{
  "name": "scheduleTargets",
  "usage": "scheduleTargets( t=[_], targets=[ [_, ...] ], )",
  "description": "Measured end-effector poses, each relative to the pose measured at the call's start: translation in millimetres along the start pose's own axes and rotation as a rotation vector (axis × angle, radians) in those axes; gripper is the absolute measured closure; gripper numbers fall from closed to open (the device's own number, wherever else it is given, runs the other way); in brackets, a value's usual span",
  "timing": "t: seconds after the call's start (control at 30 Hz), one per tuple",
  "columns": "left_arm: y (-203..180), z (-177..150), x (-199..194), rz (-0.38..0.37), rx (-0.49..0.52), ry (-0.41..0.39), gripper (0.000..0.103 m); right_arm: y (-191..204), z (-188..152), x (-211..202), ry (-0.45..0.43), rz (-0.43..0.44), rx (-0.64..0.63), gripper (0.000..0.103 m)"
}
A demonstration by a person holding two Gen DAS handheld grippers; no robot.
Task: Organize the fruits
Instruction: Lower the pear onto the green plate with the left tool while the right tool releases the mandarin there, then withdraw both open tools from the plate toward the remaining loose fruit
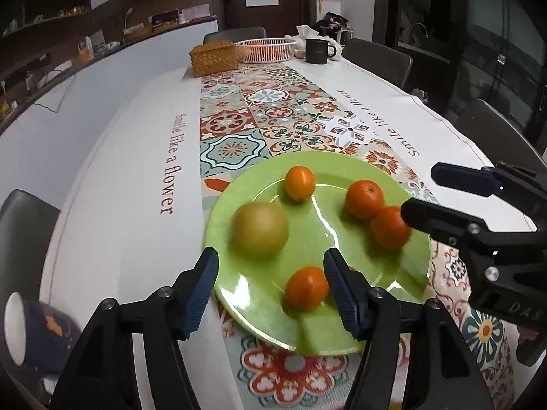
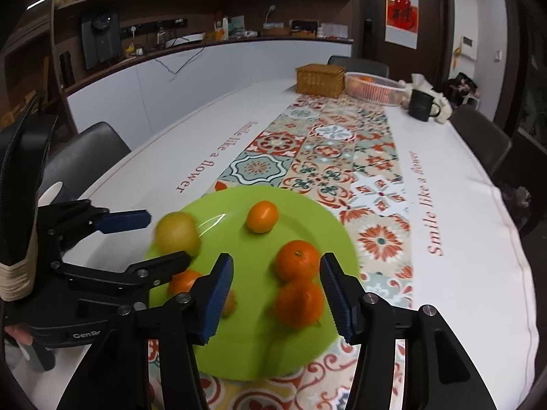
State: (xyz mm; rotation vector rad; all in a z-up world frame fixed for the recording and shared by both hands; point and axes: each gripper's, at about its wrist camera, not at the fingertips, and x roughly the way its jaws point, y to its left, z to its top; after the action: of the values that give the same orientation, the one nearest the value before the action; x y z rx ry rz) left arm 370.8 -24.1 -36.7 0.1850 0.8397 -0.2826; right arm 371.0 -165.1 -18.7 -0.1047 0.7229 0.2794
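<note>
A green plate on the patterned runner holds a yellow-brown pear and several oranges: a far one, two touching on the right, and a near one. My left gripper is open over the plate's near edge, the near orange by its right finger. My right gripper is open, with the two touching oranges between its fingers. Each gripper shows in the other's view, the right and the left.
A wicker box, a white basket with oranges and a dark mug stand at the table's far end. A dark bowl sits at the near left table edge. Chairs surround the table.
</note>
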Motion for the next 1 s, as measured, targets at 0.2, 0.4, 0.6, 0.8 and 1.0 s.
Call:
scheduleTargets(
  t=[0.2, 0.4, 0.6, 0.8, 1.0],
  targets=[
    [-10.6, -9.9, -40.0, 0.027, -0.005, -0.046, 0.032, 2.6, -12.0, -34.7, -0.031, -0.013, 0.004, 0.049],
    [-19.0, -20.0, -78.9, 0.051, -0.008, -0.088, 0.027, 5.6, -19.7, -72.1, -0.083, -0.02, 0.018, 0.043],
    [-25.3, -30.3, -114.4, 0.07, -0.019, -0.133, 0.021, 12.3, -28.1, -105.7, -0.127, -0.048, -0.001, 0.039],
    [-33.3, -45.8, -140.7, 0.072, -0.022, -0.169, 0.019, 20.6, -42.5, -130.0, -0.143, -0.055, -0.024, 0.036],
    [-41.0, -65.5, -157.6, 0.061, -0.025, -0.179, 0.018, 26.8, -56.8, -150.6, -0.154, -0.055, -0.03, 0.036]
  ],
)
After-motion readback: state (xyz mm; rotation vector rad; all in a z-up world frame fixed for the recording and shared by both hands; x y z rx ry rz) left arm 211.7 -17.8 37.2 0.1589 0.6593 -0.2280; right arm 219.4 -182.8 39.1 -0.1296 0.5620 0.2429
